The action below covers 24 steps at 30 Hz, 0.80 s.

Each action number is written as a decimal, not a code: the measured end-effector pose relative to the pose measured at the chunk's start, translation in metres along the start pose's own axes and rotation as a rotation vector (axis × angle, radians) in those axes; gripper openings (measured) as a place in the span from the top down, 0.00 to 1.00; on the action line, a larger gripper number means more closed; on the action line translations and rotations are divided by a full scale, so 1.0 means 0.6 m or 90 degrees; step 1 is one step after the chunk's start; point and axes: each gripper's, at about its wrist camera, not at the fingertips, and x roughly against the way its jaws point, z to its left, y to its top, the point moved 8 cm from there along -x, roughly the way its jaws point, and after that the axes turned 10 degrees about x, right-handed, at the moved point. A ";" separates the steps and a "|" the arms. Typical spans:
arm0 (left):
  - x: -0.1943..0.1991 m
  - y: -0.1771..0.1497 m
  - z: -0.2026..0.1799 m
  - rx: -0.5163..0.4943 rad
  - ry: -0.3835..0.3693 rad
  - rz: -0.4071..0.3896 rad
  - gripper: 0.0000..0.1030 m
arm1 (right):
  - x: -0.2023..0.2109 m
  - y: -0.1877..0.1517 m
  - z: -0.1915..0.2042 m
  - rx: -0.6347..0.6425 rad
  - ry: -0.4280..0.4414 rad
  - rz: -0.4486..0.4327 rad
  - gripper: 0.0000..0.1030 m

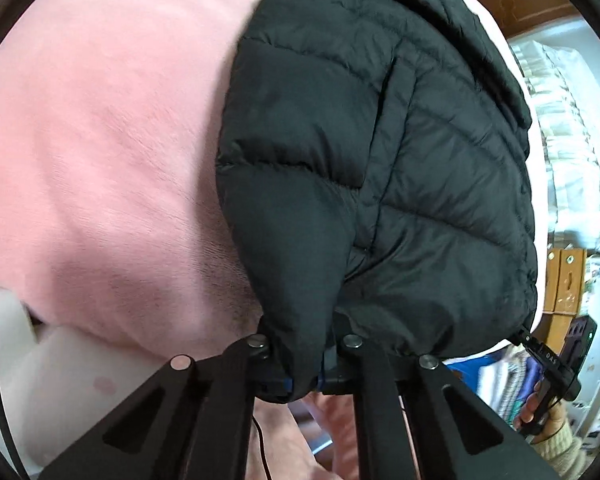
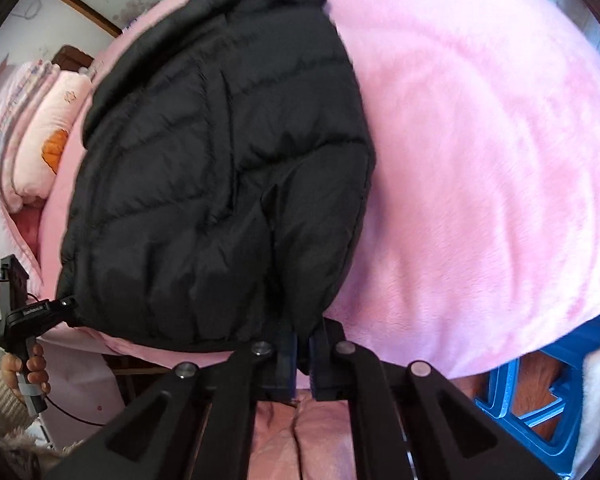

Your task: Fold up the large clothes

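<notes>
A black quilted puffer jacket lies on a pink fleece blanket on a bed. My left gripper is shut on the jacket's near hem corner. In the right wrist view the jacket spreads ahead over the pink blanket. My right gripper is shut on the jacket's hem at its other near corner. Each view shows the other hand-held gripper: the right one and the left one, both at the jacket's hem edge.
Folded pink bedding and pillows lie at the head of the bed. A blue plastic stool stands beside the bed. Wooden furniture and curtains lie beyond the bed's far side.
</notes>
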 end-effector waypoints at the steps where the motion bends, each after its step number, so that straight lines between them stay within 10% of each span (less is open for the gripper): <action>1: 0.014 0.004 -0.007 0.007 -0.012 0.003 0.96 | 0.021 0.007 0.005 0.001 0.004 -0.012 0.97; 13: 0.261 0.127 -0.114 0.059 -0.230 -0.110 0.96 | 0.267 0.190 0.102 0.001 0.091 -0.251 0.97; 24: 0.332 0.316 -0.272 0.060 -0.187 -0.200 0.96 | 0.292 0.408 0.111 0.001 0.101 -0.310 0.97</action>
